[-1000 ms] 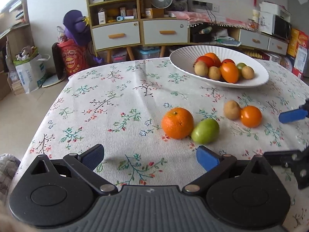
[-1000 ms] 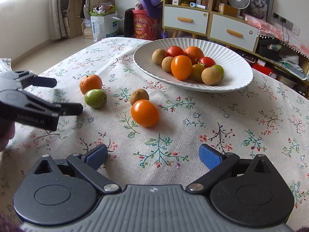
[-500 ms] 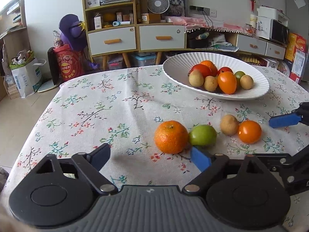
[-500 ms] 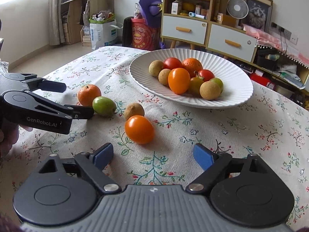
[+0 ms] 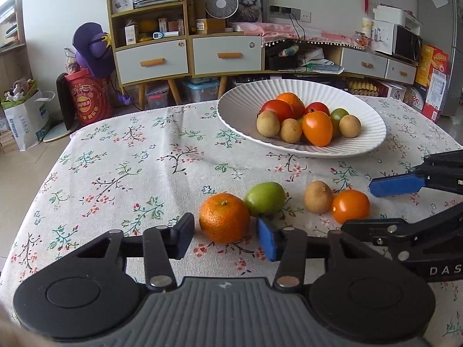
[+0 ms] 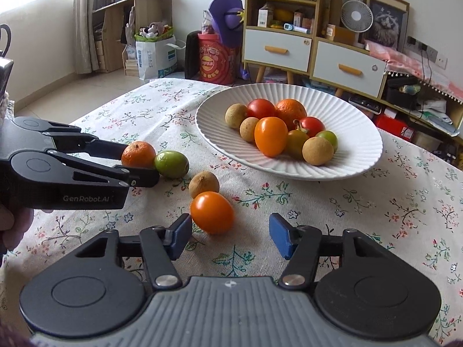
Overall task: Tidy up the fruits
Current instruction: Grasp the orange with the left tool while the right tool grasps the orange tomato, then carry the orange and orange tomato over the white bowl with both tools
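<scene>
A white ribbed plate [image 5: 237, 107] [image 6: 358, 136] holds several fruits. A mandarin [image 5: 224, 217] [image 6: 138, 153], a green fruit [image 5: 264, 198] [image 6: 171, 164], a brown fruit [image 5: 318, 196] [image 6: 203, 184] and an orange tomato [image 5: 350, 206] [image 6: 211, 212] lie on the tablecloth. My left gripper [image 5: 225, 237] [image 6: 139, 162] is open with the mandarin between its fingers, not clamped. My right gripper [image 6: 230, 238] [image 5: 373, 205] is open, its left pad close to the orange tomato.
The floral tablecloth [image 5: 130, 156] covers the table; its left edge drops to the floor. Cabinets [image 5: 188, 55] and shelves with clutter stand behind the table. A purple toy [image 5: 92, 49] sits on a red container.
Both grippers have moved forward and down. The left gripper's fingers have narrowed and now flank the mandarin. The right gripper's fingers have narrowed and now reach the orange tomato.
</scene>
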Action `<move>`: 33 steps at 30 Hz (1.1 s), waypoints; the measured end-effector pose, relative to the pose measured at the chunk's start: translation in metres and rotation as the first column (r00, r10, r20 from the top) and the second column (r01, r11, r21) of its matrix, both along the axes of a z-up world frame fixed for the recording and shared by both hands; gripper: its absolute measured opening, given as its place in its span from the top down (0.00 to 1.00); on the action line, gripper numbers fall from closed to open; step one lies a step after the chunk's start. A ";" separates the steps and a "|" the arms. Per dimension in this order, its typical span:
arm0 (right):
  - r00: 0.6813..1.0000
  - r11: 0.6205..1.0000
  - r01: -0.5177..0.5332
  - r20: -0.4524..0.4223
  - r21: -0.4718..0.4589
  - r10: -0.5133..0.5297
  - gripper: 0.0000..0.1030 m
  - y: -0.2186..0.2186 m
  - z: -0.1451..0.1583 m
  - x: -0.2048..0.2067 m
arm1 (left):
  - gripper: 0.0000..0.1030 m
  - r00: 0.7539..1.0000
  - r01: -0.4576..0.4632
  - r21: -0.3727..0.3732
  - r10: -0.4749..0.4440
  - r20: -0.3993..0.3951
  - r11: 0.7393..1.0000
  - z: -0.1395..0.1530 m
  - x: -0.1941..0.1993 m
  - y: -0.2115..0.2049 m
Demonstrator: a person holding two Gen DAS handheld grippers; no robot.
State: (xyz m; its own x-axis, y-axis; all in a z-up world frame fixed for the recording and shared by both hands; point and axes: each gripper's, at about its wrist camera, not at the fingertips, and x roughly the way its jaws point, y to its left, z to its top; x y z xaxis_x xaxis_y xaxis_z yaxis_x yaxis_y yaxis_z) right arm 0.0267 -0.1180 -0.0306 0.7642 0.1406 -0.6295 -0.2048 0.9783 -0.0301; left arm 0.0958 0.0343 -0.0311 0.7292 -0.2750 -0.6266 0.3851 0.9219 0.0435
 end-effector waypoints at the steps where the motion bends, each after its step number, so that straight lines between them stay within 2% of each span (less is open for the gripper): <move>1: 1.000 1.000 -0.002 -0.001 0.004 0.002 0.50 0.000 0.000 0.000 | 0.49 1.000 0.001 -0.001 -0.001 -0.001 1.000 0.000 0.000 -0.001; 5: 1.000 1.000 -0.015 -0.001 0.027 0.015 0.53 0.000 0.003 0.002 | 0.53 1.000 -0.003 0.000 0.003 -0.002 1.000 0.000 0.000 -0.001; 8: 1.000 0.999 -0.018 -0.005 0.052 0.018 0.58 -0.002 0.004 0.003 | 0.56 1.000 -0.014 -0.003 0.014 -0.006 1.000 0.001 0.000 0.000; 15: 0.999 0.998 -0.029 -0.017 0.063 0.030 0.71 -0.001 0.005 0.005 | 0.57 1.000 -0.023 -0.005 0.023 -0.014 1.000 0.002 -0.001 -0.001; 33: 1.000 0.991 -0.022 0.009 0.129 0.021 0.71 -0.012 0.024 0.002 | 0.57 0.999 -0.030 -0.061 0.029 -0.020 0.998 0.017 -0.005 0.002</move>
